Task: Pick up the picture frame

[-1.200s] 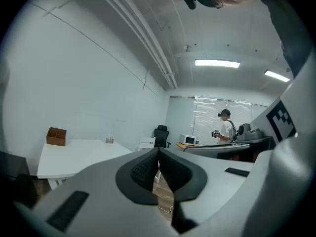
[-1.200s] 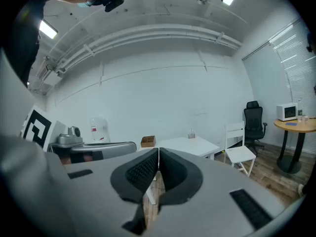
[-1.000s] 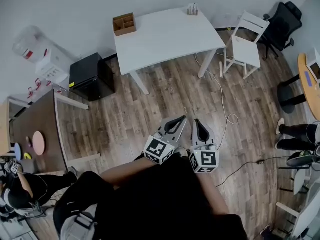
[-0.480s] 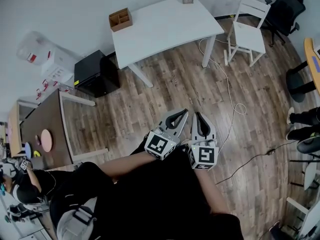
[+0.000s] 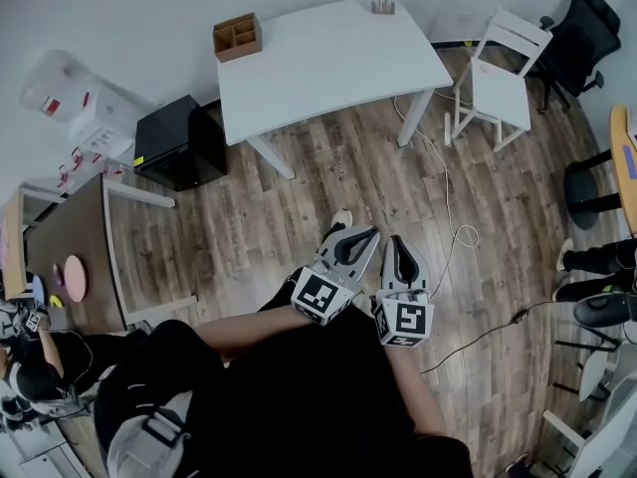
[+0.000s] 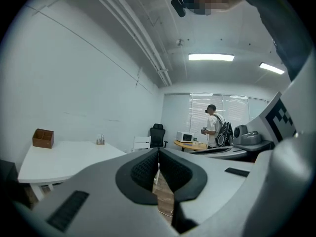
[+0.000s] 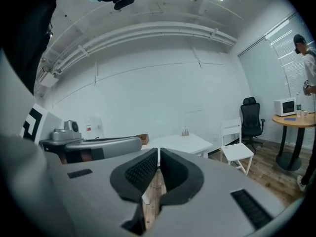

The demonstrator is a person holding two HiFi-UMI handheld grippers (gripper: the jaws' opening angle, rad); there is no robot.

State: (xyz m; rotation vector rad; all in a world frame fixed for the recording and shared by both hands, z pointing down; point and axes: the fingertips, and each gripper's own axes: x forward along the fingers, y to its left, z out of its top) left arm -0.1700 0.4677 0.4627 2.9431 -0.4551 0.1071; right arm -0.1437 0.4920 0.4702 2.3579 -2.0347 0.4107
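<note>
I can make out no picture frame in any view. My left gripper (image 5: 361, 235) and right gripper (image 5: 397, 242) are held side by side in front of me above the wooden floor, both shut with nothing between the jaws. In the left gripper view the left gripper (image 6: 158, 150) points level toward a white table (image 6: 64, 158). The right gripper (image 7: 158, 151) in its own view has its pads touching and faces the same white table (image 7: 183, 142). That table (image 5: 328, 68) stands ahead by the wall with a wooden compartment box (image 5: 237, 36) and a small holder (image 5: 383, 2) on it.
A white chair (image 5: 498, 78) stands right of the table, an office chair (image 5: 582, 38) beyond it. A black cabinet (image 5: 174, 142) and a brown table (image 5: 70, 257) are at left. A cable (image 5: 448, 217) trails over the floor. Another person (image 6: 215, 127) stands by a round table.
Both grippers stay shut and side by side. The head view has shifted over the floor, and the tip of a shoe now shows just beyond the left gripper.
</note>
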